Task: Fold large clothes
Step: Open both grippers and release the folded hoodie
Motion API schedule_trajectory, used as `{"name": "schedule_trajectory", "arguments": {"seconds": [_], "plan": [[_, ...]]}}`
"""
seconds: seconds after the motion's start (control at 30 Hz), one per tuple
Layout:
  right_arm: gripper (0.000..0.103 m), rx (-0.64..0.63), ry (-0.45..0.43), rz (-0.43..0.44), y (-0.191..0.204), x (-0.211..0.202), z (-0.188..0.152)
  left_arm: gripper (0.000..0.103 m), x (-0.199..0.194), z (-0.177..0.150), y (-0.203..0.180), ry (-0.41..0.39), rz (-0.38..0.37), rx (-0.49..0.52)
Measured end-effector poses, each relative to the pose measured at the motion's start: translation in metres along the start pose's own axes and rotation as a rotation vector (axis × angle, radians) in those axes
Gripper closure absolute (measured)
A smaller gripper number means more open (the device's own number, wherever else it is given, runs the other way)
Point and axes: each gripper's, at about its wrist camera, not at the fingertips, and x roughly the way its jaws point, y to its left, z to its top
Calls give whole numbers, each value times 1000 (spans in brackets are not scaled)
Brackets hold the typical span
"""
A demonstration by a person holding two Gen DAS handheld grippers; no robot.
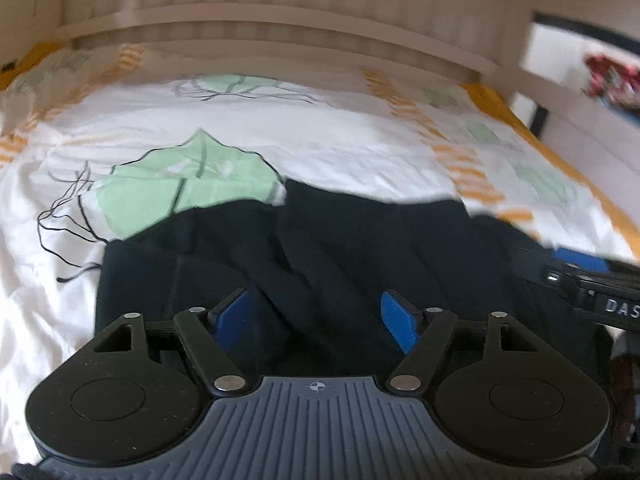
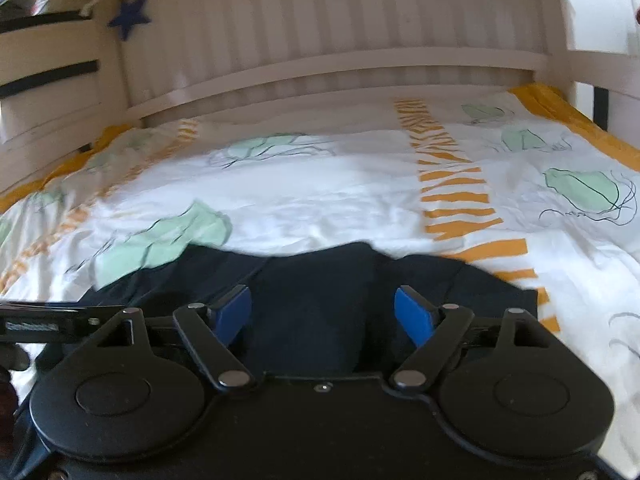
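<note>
A dark navy garment [image 1: 340,248] lies rumpled on the bed's near part, with folds running across it; in the right wrist view the same garment [image 2: 316,292] fills the space just ahead of the fingers. My left gripper [image 1: 318,312] is open, its blue pads [image 1: 234,310] standing wide apart over the cloth and pressing on nothing. My right gripper [image 2: 322,312] is open too, with its blue pads [image 2: 412,314] spread over a raised fold. The right gripper's body [image 1: 600,300] shows at the right edge of the left wrist view.
The white duvet [image 2: 320,192] has green jellyfish prints and orange stripes. A white slatted bed frame [image 2: 320,68] closes off the far side. A blue star [image 2: 130,16] hangs on the frame's left post. The yellow mattress edge [image 1: 560,148] runs along the right.
</note>
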Motion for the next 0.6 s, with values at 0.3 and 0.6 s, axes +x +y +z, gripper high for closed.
{"name": "schedule_trajectory", "arguments": {"seconds": [0.3,0.6], "plan": [[10,-75,139,-90,26,29,-41,29,26,-31,-26,6,93,156],[1,3,110,-82,13,36,-51,25,27,-42,-20,-50,72,102]]}}
